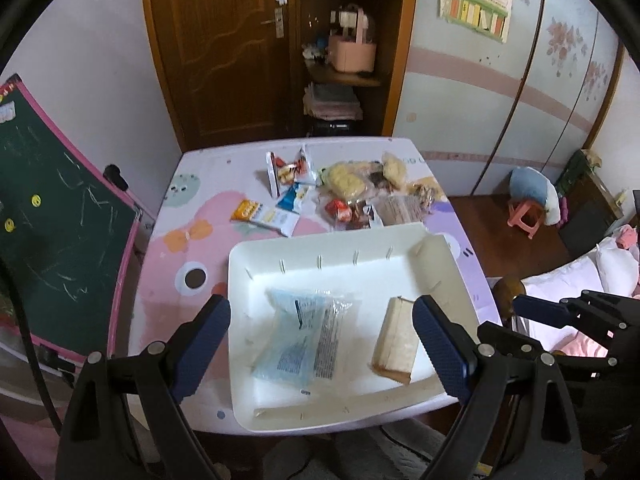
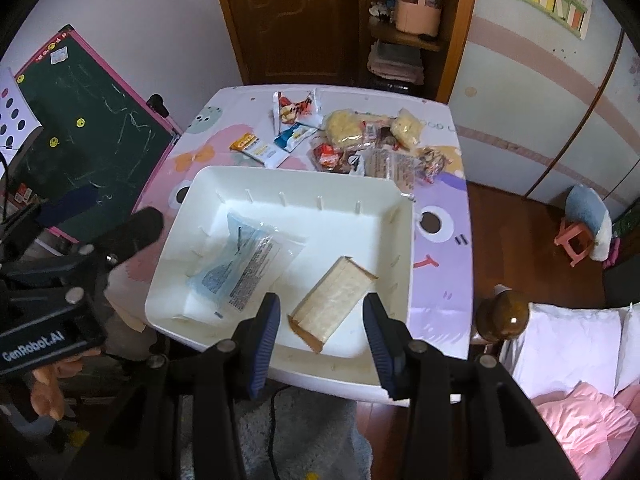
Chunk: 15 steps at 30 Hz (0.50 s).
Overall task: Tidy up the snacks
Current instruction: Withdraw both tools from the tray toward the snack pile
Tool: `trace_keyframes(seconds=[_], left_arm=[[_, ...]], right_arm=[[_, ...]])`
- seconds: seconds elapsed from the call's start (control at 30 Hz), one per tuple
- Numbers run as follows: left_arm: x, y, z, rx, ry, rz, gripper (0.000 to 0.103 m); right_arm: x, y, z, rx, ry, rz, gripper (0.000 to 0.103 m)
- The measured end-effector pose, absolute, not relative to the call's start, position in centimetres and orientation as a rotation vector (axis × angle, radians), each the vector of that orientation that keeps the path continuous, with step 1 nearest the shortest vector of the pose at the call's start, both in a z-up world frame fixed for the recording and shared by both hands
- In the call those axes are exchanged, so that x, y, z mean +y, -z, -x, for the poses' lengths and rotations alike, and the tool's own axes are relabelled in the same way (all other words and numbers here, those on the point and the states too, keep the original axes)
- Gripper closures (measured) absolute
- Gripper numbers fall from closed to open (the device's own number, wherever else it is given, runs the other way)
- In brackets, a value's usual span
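A white tray (image 1: 256,264) (image 2: 400,264) sits at the near edge of the table. In it lie a clear blue-printed packet (image 1: 304,336) (image 2: 244,268) and a tan wrapped bar (image 1: 396,340) (image 2: 334,300). A heap of loose snacks (image 1: 360,188) (image 2: 360,140) lies on the far half of the table, with an orange and white packet (image 1: 264,216) (image 2: 256,148) at its left. My left gripper (image 1: 322,320) is open and empty, above the tray's near part. My right gripper (image 2: 322,316) is open and empty, above the tan bar.
The table has a pink and purple cartoon cover (image 1: 180,240) (image 2: 440,264). A green chalkboard (image 1: 48,208) (image 2: 96,136) leans at the left. A wooden door and shelves (image 1: 280,48) stand behind. A bed with pink bedding (image 2: 580,380) and a small pink stool (image 2: 576,240) are at the right.
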<state>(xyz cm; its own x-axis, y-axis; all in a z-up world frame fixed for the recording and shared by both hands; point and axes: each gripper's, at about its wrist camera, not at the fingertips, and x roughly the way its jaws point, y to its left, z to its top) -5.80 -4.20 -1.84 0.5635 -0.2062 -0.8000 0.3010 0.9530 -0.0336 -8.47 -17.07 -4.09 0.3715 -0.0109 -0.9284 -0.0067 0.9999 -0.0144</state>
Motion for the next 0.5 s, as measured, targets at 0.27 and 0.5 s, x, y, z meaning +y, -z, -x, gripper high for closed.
trace_keyframes(seconds=[0.27,0.5], left_arm=[[-4.1,1.6,4.4,0.965,0.316,-0.097,0.011],[-3.7,1.7,-0.7,1.018,0.333,-0.084,0.011]], right_arm=[[-18.2,3.2,7.7,1.154,-0.001,0.01,0.06],[-20.0,2.8,4.3,1.166,0.014,-0.06,0.06]])
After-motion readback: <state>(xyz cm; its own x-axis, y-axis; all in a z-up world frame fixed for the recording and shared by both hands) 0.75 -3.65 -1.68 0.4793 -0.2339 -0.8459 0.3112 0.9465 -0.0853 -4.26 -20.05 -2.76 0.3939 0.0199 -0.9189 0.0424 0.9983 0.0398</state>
